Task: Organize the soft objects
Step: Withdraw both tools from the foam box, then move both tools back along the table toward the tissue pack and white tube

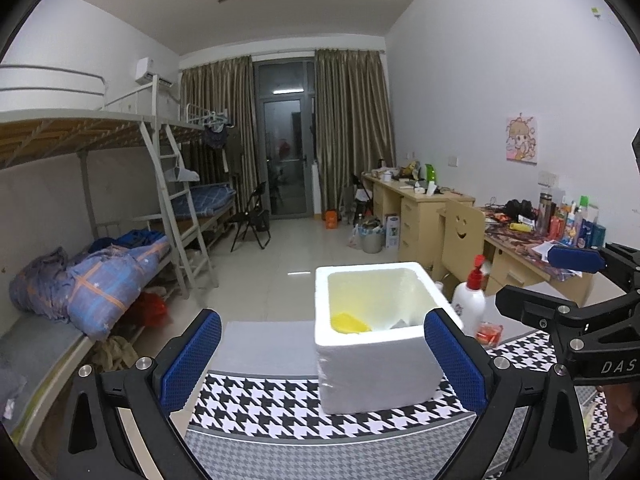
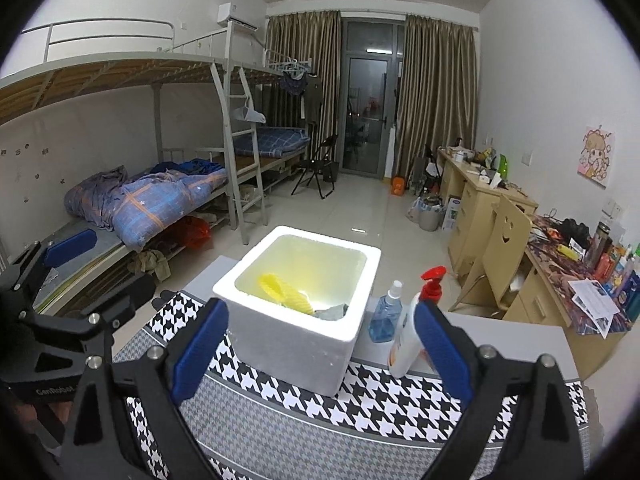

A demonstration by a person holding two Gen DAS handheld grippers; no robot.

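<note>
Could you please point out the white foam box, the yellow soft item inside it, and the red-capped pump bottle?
white foam box (image 2: 288, 344): right wrist view, on its front wall.
yellow soft item (image 2: 282, 290): right wrist view, on its ribbed middle.
pump bottle (image 1: 469, 304): left wrist view, on its white body.

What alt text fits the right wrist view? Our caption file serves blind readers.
An open, empty right gripper faces a white foam box on a houndstooth cloth, with yellow items inside. Two bottles stand right of the box; a dorm room lies behind.
</note>
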